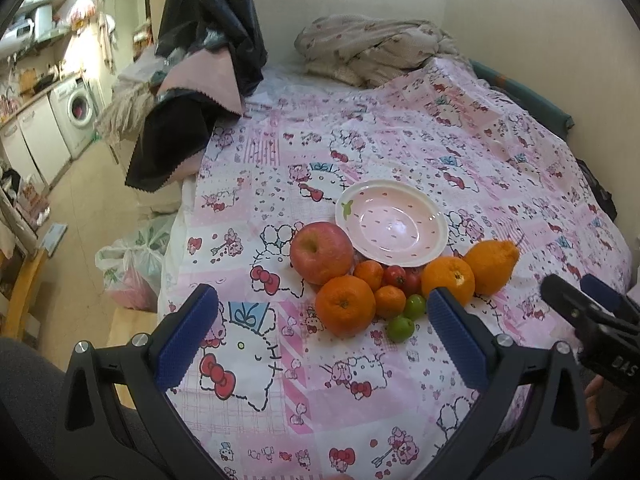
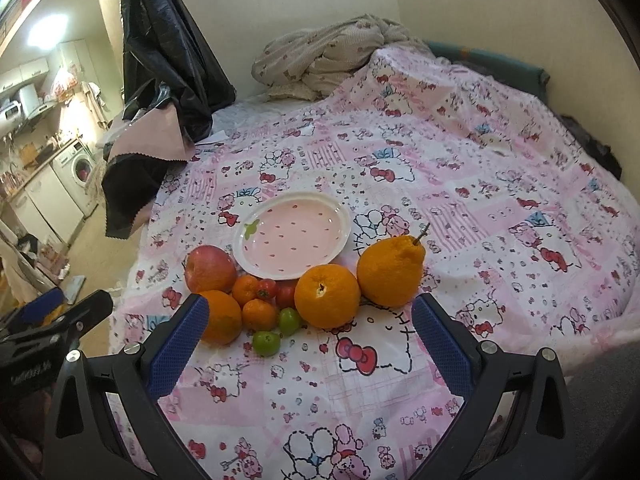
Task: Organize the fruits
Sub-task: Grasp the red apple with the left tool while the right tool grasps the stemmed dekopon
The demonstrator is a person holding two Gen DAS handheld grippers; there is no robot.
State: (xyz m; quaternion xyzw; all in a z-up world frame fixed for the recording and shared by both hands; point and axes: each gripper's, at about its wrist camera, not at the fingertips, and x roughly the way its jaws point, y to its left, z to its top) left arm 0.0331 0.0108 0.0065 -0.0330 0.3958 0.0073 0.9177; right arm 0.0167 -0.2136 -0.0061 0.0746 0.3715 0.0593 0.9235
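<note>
Left wrist view shows the left tool (image 1: 322, 306) with its two blue fingers (image 1: 186, 334) wide apart and holding nothing. It hangs over a bed covered with a pink and white cartoon-cat sheet (image 1: 460, 152). A pink round plate with little red dots (image 1: 391, 223) sits on the sheet with no fruit in it. A big red apple (image 1: 321, 253) touches the plate's near left rim. Just in front of the plate lie a big round orange (image 1: 345, 305), two small tangerines (image 1: 369, 274), two red tomatoes (image 1: 395, 275), two small green fruits (image 1: 401, 330), another big orange (image 1: 448, 279) and a bumpy orange fruit with a knob on top (image 1: 492, 266). Right wrist view shows the right tool (image 2: 310, 314) also spread wide apart and holding nothing, near the same fruits.
</note>
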